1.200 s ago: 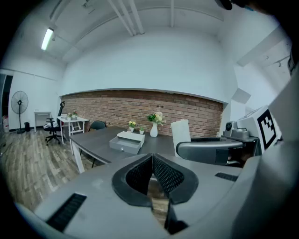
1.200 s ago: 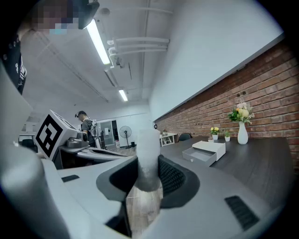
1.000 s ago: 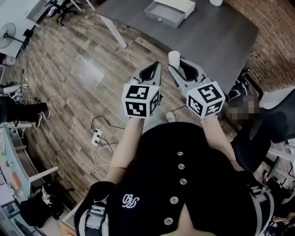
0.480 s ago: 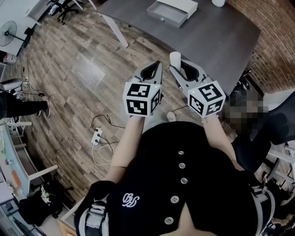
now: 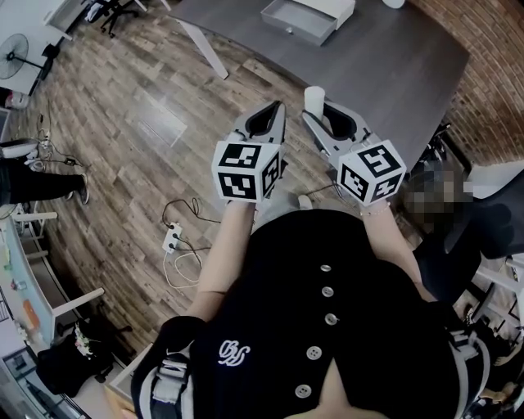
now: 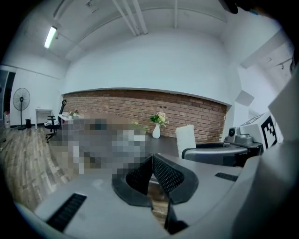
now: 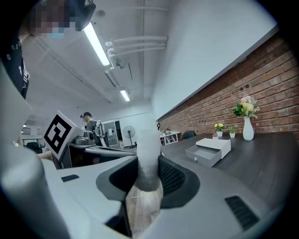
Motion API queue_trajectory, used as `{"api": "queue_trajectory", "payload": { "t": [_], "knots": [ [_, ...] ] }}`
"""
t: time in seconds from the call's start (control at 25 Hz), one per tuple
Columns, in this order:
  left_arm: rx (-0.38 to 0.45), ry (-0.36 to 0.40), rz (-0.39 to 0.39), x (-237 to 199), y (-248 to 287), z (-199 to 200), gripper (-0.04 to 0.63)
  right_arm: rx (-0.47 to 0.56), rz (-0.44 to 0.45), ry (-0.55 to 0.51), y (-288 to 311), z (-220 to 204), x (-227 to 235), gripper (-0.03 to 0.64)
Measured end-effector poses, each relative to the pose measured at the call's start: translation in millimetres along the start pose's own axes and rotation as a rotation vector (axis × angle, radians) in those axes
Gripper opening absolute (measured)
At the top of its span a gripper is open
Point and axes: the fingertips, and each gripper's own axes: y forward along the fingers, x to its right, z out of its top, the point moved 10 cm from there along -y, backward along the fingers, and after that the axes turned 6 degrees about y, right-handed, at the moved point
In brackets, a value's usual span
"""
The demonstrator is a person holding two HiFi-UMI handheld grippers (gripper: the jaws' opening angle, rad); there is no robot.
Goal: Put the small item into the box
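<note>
— White small item point(image 5: 313, 98): where do we have it?
— Pinched between our right gripper point(image 5: 318, 117) fingers, well apart from the box point(image 5: 304, 18) on the grey worktop point(image 5: 385, 65). Our left gripper point(image 5: 279, 106) fingers are pressed together, empty.

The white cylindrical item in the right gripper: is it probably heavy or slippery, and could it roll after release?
The white cylindrical item, held in the right gripper, looks matte and slightly fuzzy, so it is probably light and not slippery. Being round, it may roll if laid sideways in the grey open drawer.
</note>
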Motion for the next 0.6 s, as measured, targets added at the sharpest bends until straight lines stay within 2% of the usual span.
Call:
{"api": "queue_trajectory", "payload": {
  "t": [0.32, 0.6],
  "knots": [
    [-0.029, -0.035, 0.033, -12, 31, -5, 0.014, -0.015, 0.013, 0.020, 15, -2, 30, 0.133],
    [-0.065, -0.071, 0.026, -61, 75, -13, 0.014, -0.024, 0.052, 0.029, 63, 2, 58, 0.133]
  ]
}}
